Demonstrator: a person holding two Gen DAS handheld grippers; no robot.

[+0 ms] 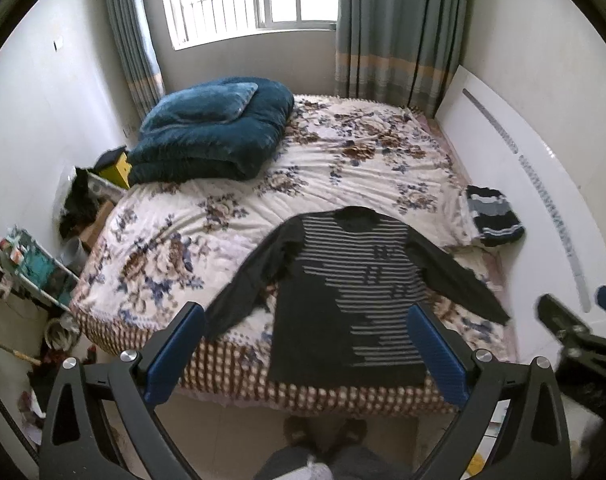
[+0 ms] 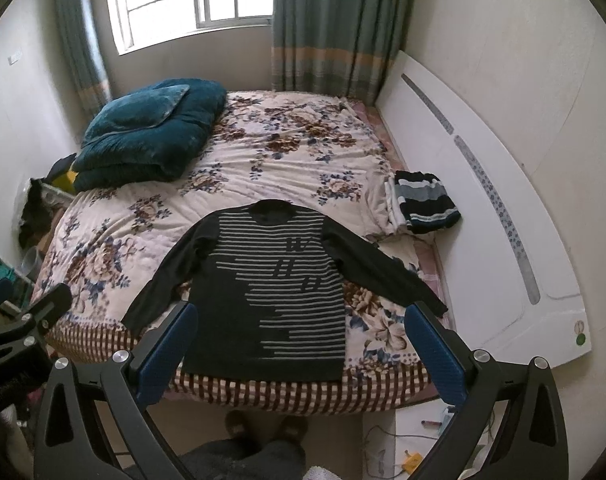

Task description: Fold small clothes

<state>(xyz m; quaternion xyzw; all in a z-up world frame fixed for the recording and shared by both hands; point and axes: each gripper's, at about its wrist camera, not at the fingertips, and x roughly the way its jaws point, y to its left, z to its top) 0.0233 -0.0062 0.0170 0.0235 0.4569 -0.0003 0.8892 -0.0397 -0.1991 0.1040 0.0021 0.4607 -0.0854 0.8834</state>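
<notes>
Striped sweater [image 2: 271, 280] laid flat on bed [image 2: 263, 152], sleeves spread, hem at near edge. Left claw [image 1: 307, 344] and right claw [image 2: 299, 340] held wide open above, empty. Folding not yet begun; sleeve grasp judged next.

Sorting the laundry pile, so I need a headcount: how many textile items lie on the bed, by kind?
Unfolded striped sweater: 1
Folded striped garment: 1
Folded teal blanket: 1
Teal pillow on the blanket: 1
Total: 4
</notes>
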